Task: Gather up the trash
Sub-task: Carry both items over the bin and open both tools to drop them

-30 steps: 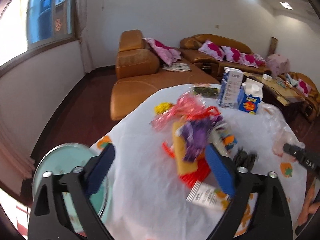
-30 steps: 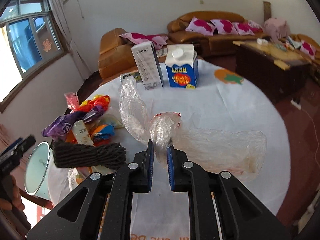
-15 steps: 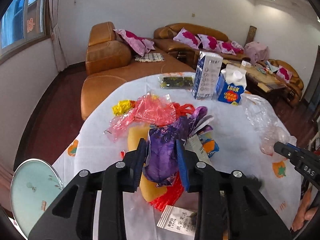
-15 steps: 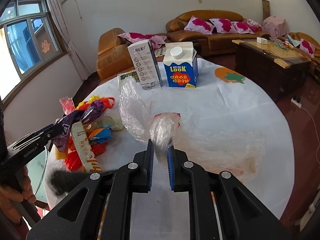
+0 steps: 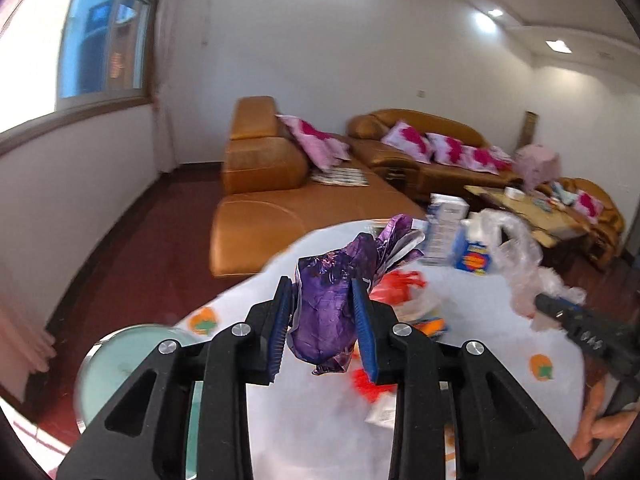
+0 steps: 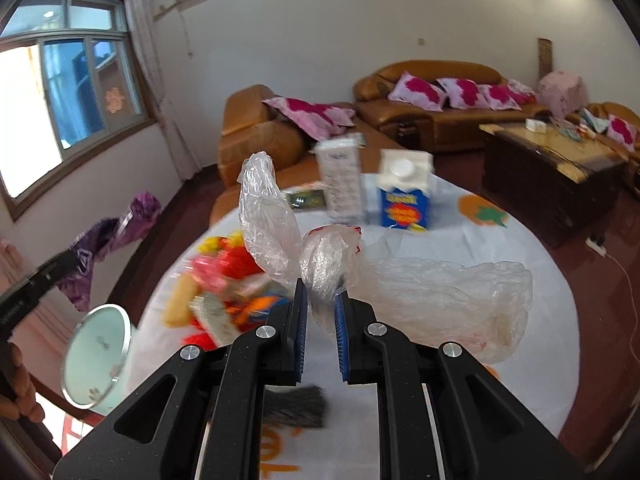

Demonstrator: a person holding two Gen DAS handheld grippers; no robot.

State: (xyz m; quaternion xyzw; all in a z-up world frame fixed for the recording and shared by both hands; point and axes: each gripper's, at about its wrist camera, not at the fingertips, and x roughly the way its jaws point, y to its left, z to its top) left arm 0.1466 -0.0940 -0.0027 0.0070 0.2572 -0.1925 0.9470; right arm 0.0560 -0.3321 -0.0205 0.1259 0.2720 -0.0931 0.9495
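Left gripper (image 5: 323, 330) squeezing crinkly purple foil wrapper (image 5: 334, 296), holding it up above round white table (image 6: 460, 236). Right gripper (image 6: 321, 336) pinching neck of thin clear plastic bag (image 6: 436, 296). Wrapper maybe slipping: foil smooth. Bag mouth bunched, so wrapper maybe missing opening.

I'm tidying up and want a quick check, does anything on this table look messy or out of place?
Yes. Loose wrappers lie heaped on the table's left side, and a dark scrubber sits at the near edge. The left claw has a purple wrapper lifted; the right claw pinches a clear bag.
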